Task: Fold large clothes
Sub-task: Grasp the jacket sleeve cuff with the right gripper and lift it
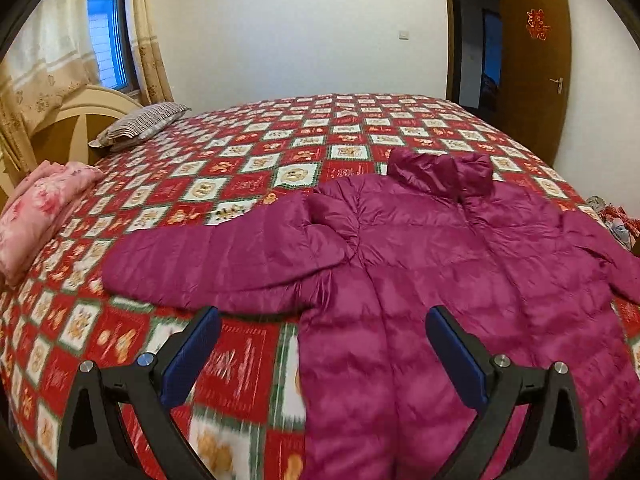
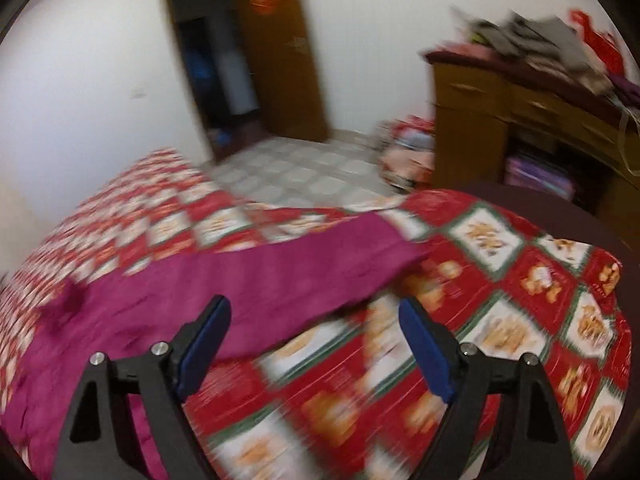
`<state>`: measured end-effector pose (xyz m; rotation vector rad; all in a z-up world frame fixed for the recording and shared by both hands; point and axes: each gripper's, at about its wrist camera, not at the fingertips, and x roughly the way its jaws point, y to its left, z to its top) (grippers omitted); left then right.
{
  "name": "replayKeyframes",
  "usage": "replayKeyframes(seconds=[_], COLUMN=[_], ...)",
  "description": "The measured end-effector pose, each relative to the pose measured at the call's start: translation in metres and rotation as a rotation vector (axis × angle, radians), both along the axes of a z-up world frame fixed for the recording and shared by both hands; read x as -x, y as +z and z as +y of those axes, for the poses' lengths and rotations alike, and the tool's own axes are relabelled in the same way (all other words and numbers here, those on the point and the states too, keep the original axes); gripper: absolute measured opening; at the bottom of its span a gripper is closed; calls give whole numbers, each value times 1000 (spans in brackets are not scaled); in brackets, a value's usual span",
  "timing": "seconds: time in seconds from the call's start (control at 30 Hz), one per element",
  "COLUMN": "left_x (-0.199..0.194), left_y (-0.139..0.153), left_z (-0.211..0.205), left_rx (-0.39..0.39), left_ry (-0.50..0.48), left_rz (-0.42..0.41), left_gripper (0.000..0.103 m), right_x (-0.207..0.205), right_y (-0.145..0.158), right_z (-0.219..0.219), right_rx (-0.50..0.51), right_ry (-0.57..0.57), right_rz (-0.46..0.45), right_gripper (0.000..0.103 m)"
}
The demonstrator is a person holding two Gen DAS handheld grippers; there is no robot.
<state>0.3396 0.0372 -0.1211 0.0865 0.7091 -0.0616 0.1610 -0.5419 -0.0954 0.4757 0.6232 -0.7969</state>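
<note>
Both grippers, left and right, hung above the bed with their fingers spread wide, gripping nothing. Beneath them a magenta puffer jacket lay flat on the red patterned bedspread, sleeves stretched outward. A striped pillow and pink bedding sat near the headboard.

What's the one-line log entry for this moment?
stage: pre-grasp | jacket: flat on bedspread, sleeves out | left gripper: open, empty | right gripper: open, empty, near sleeve
</note>
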Motion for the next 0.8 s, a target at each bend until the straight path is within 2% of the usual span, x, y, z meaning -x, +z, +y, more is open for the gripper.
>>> replayKeyframes(seconds=[0.07,0.2,0.3,0.37,0.43,0.5,0.53,0.57,0.6,0.7,0.8], left_x=[-11,-29,-37,-37,-39,-42,-44,-45,-46,-48,-47], left_y=[-11,-41,-61,-68,-75,-80,-82,-83,-85,-88,-89], left_z=[-1,-2,-6,-8,-7,-8,-8,-9,-9,-2,6], left_rx=[-1,5,0,-16,-10,-11,-11,-9,-5,46,102], left_ry=[9,29,24,36,46,52,52,52,52,56,60], left_rz=[-13,21,54,55,73,98,108,115,125,144,147], left_gripper=[102,102,102,102,102,102,102,102,102,102,102], right_x=[0,-1,-9,-15,-17,-15,-15,-16,-17,-27,-35], right_y=[-15,-38,-50,-55,-57,-63,-62,-63,-62,-59,-46], right_z=[-36,-66,-69,-72,-71,-79,-78,-79,-79,-74,-63], right_rx=[-62,-164,-197,-189,-166,-127,-104,-104,-109,-58,-12], right_ry=[-81,-140,-132,-124,-139,-148,-155,-150,-134,-103,-55], right_rz=[4,-21,-22,-3,11,5,20,13,5,55,61], right_gripper=[87,84,71,62,58,48,39,23,21,13,11])
